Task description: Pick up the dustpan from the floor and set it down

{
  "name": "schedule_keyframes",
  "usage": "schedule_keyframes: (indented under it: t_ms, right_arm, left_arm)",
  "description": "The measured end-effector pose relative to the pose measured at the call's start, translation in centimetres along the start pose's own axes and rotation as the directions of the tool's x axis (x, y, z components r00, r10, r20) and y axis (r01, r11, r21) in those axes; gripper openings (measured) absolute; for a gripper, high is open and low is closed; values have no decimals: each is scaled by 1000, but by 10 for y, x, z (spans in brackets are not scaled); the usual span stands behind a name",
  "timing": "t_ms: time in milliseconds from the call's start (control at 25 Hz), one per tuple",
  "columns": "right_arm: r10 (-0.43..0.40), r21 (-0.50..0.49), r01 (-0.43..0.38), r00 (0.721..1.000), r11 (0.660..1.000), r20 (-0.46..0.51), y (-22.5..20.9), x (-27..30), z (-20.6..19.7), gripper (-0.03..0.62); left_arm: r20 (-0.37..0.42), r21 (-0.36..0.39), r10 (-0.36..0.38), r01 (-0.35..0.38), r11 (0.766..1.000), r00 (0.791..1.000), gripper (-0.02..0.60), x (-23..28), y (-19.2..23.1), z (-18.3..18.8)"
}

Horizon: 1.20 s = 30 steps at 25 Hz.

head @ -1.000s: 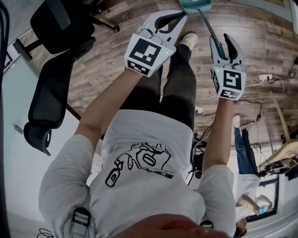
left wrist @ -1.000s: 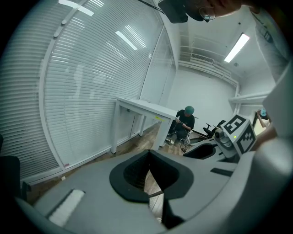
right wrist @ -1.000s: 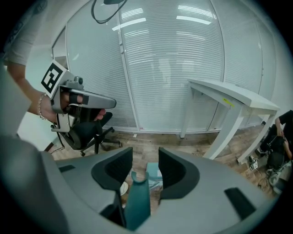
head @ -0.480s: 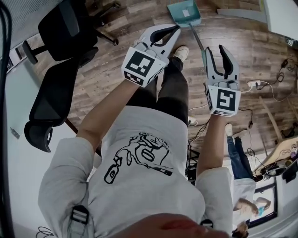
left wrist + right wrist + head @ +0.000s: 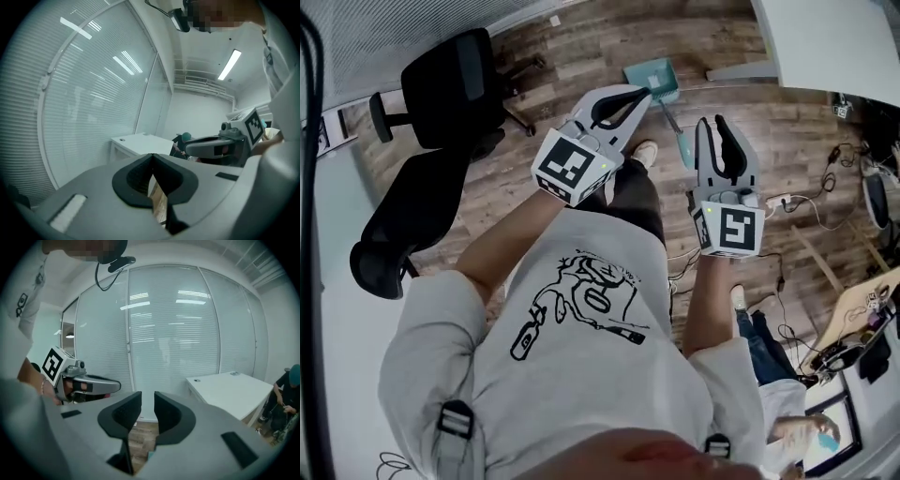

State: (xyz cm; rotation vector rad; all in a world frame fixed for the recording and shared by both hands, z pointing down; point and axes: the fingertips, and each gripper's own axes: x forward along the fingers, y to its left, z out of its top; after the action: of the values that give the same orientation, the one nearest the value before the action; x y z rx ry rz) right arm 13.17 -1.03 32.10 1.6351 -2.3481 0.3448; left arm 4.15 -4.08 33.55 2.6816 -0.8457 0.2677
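Head view: your left tongs are pressed together at the tips, with nothing in them. Your right tongs show a narrow slot between the pads and nothing in it; those jaws have just been closing. The teal plastic long-handled dustpan is down on the brown wood-plank floor. Its pan shows just past your left tips. The handle runs back between the two tongs, and its teal grip end shows beside the right tongs, outside the slot and not pinched. A black office chair is well off to the left of the left tongs. A white desk is beyond and to the right of the right tongs. A white power strip lies on the floor to the right of the right tongs' marker cube. Left gripper view: the left tongs have pads meeting at the tip, and only floor planks show through the gap lower down. The desk is ahead, and the right tongs sit alongside on the right. Right gripper view: the right tongs have pads slightly apart and an empty slot. A small teal patch sits low behind them, too small to identify. A glass wall with white blinds is straight ahead, the desk is ahead-right, and the left tongs sit alongside on the left.
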Motion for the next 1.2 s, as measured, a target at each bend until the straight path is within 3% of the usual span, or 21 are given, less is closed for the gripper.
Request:
schedule_keyframes:
  t_ms: [240, 440, 640, 840, 1200]
  right_arm:
    - [7, -35, -3, 996, 999, 94, 22, -26, 80, 54]
    - [-6, -50, 13, 988, 999, 152, 33, -50, 131, 47]
    - [-19, -32, 25, 983, 999, 183, 50, -79, 160, 40]
    - [-32, -21, 37, 978, 999, 207, 57, -94, 173, 32]
    - [-41, -28, 48, 975, 998, 216, 69, -103, 180, 14]
  left_arm:
    - [102, -19, -7, 9, 1000, 995, -5, -35, -16, 79]
    - [162, 31, 5, -10, 999, 987, -5, -60, -31, 128]
    - [173, 72, -11, -2, 997, 985, -5, -86, -51, 152]
    - [177, 166, -1, -29, 986, 984, -5, -101, -65, 167]
    - [169, 167, -55, 27, 986, 984, -5, -107, -84, 169]
